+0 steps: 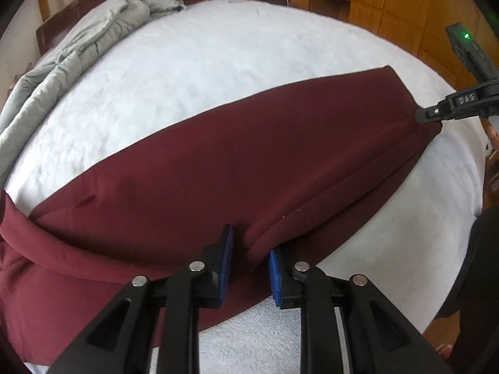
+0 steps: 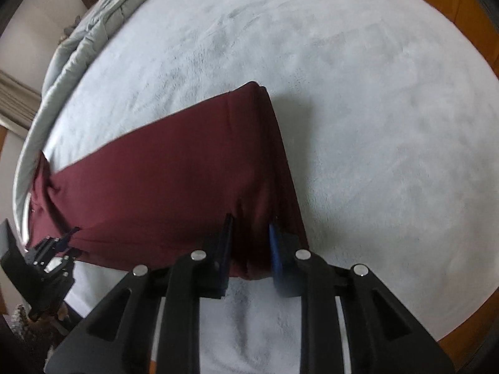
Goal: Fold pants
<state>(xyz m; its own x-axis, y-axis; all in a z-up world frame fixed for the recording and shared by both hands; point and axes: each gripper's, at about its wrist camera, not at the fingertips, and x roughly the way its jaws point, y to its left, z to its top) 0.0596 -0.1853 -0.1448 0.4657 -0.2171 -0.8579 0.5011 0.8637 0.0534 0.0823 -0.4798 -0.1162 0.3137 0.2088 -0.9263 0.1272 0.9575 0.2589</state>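
A: Gripping the maroon pants (image 1: 218,162) at both ends, the left gripper (image 1: 249,258) and the right gripper (image 2: 249,243) each pinch a fabric ridge between nearly closed jaws on the white bed cover (image 1: 202,71).

B: The legs appear already laid together lengthwise; the crosswise folds look still to come.

A: Only the left view shows the crumpled waist end left of its jaws; only the right view shows the squared hem beyond its jaws.

Maroon pants (image 1: 218,162); white bedspread (image 1: 202,62); grey quilt (image 1: 78,46).
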